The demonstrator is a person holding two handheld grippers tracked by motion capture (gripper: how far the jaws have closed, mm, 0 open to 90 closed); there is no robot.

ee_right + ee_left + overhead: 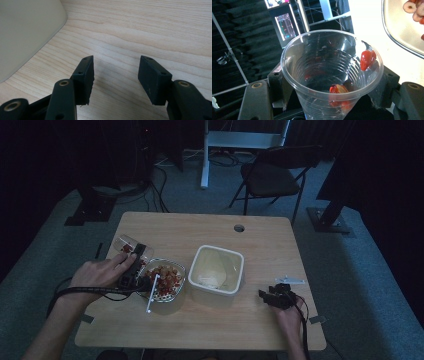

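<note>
Left hand-held gripper [332,100] grasps clear ribbed plastic cup [332,72], tipped over glass bowl [167,280]; red pieces may spill onto counter [260,320]. Right hand-held gripper [115,77] released, empty.

From my seat the high view is dim and underexposed: the room around the worktop [210,325] sinks into near black, and only the wood surface and the pale floor carry a muted, greyish light. Detail is soft and grainy there, with no hard shadows. My left gripper view is uneven: the background at its left is dark, while the worktop at its upper right is blown out to white. The clear cup [332,75] catches glare along its rim, and its near wall blurs. My right gripper view is bright and evenly lit, the wood grain sharp, with soft shadows beneath the jaws, whose nearest parts go slightly soft.
</note>
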